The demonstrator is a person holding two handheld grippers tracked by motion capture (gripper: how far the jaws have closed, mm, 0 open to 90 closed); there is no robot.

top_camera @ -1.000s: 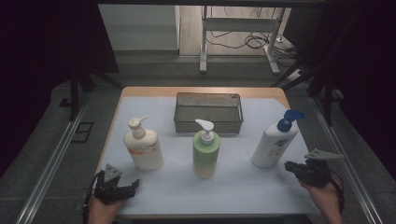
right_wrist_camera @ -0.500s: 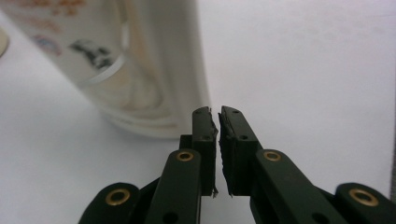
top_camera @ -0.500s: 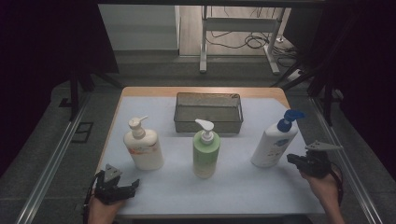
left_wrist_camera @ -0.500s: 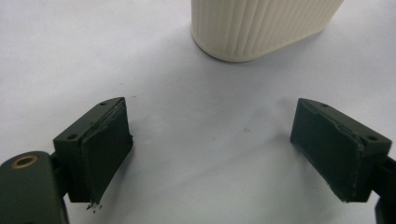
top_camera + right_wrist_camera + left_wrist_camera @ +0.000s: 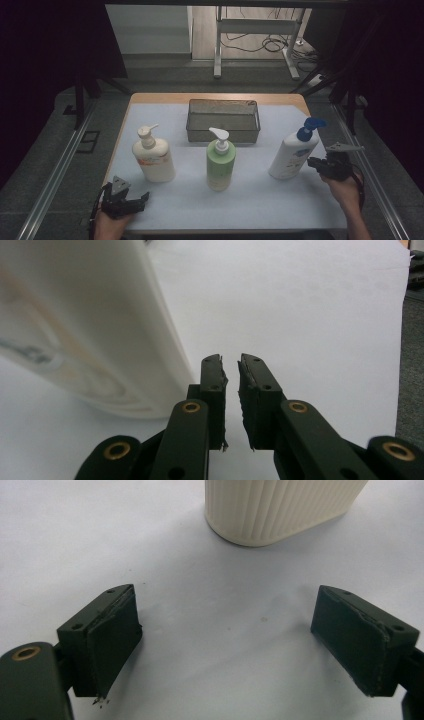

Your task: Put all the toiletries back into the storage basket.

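High view: three pump bottles are seen standing on the white mat (image 5: 250,200), in a row in front of the mesh basket (image 5: 223,120).
Step in hand: the approach to the blue-capped bottle (image 5: 292,155) is judged to be under way; nothing is held yet.
Blue-capped bottle: it is placed in front of the basket and to its right, leaning slightly, just beside the right gripper (image 5: 316,162).
Right gripper: in the right gripper view its jaws are brought almost together, a thin slit left between the pads (image 5: 219,390), with nothing between them; they have just been opening a little. The white bottle wall (image 5: 75,325) is seen close on one side.
Left gripper: it is rested at the near edge of the mat, in front of the cream bottle (image 5: 152,157); in the left gripper view its jaws are spread wide apart and empty (image 5: 225,645).
Next move: the right jaws would have to be opened wider than the bottle's body, then set around it, before any lift toward the basket.
Count: one basket, three bottles (cream, green (image 5: 220,162), blue-capped), two grippers.
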